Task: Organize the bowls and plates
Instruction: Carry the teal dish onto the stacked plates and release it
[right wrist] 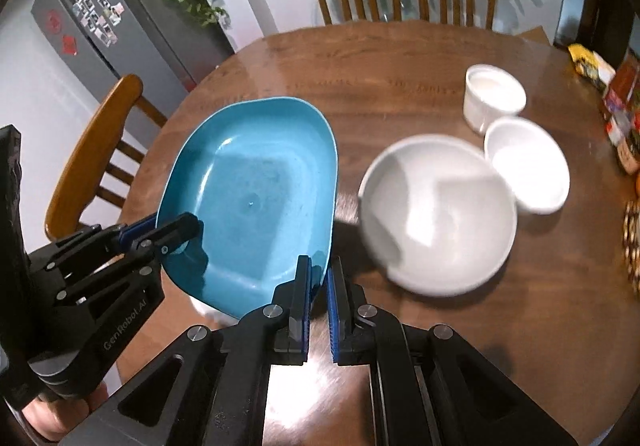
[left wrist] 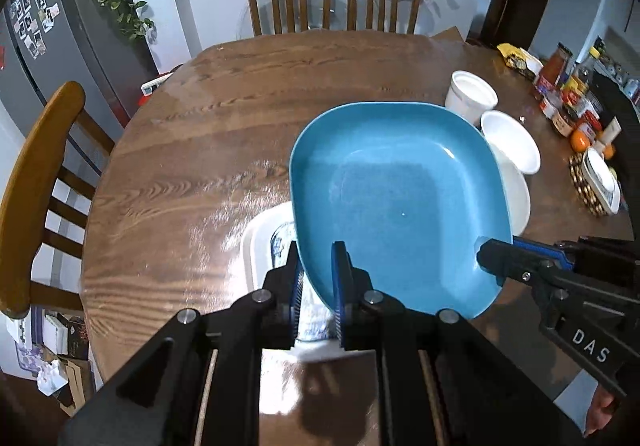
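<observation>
Above the wooden table [right wrist: 400, 57], centre frame: blue plate [left wrist: 396, 201] pinched at near rim by left gripper [left wrist: 318, 286] and right gripper [right wrist: 318, 302], both clamped (best kept level, moved together).

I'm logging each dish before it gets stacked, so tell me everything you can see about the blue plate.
The blue plate is a deep, rounded-square dish, glossy teal like glazed ceramic, with a raised rim and an empty flat well. It is held tilted above the wooden table, not resting on it. The left gripper pinches its near rim and the right gripper pinches another edge. A white tray lies below it, and white bowls sit to its right.
</observation>
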A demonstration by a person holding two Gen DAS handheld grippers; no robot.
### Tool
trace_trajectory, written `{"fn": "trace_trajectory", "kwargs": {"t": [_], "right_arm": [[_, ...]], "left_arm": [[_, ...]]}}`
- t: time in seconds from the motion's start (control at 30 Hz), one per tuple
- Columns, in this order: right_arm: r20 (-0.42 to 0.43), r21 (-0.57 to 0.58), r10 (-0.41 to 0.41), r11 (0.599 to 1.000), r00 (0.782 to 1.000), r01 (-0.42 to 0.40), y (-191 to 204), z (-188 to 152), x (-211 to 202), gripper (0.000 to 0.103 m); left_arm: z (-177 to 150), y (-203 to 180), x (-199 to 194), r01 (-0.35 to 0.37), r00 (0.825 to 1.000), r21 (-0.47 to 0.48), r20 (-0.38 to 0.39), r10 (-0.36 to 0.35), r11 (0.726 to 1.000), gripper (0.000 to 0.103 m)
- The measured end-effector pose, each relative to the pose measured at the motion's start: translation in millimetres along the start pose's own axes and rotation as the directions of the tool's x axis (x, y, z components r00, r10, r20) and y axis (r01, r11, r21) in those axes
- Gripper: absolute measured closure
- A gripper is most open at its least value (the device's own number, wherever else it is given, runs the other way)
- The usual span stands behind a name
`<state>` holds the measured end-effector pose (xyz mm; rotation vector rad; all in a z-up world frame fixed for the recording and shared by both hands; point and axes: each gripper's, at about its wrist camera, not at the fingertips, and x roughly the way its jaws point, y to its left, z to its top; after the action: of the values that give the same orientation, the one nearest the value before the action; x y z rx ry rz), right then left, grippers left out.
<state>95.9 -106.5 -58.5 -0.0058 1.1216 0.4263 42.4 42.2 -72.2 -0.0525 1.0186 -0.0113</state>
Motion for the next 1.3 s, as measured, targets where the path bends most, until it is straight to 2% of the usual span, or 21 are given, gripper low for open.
{"fn": "trace_trajectory", "kwargs": {"t": [0.3, 0.5, 0.77, 1.3], "right_arm": [[-0.032, 0.016, -0.009, 1.0, 0.999, 0.01, 15, -29, 7, 0.095], [-0.066, 0.01, -0.007, 1.0, 0.998, 0.008, 21, -37, 21, 0.095], [-0.13, -0.003, -0.023, 1.0, 0.991, 0.023, 24, -32, 53, 0.095], [-0.177, -0.027, -0.048, 0.999, 0.983, 0.044, 24, -18, 80, 0.095]], "left_arm": [[-24, 9, 4, -0.001, 0.999, 0.008, -0.032, 0.002, 1.0, 0.091], [-34, 16, 20, -0.007, 0.996, -0.014, -0.088, 0.005, 1.0, 0.091], [-35, 21, 46, -0.041, 0.989, -0.028, -0.141, 0.037, 0.999, 0.091], [-32, 29, 75, -0.062, 0.979, -0.038, -0.197, 0.053, 0.997, 0.091]]}}
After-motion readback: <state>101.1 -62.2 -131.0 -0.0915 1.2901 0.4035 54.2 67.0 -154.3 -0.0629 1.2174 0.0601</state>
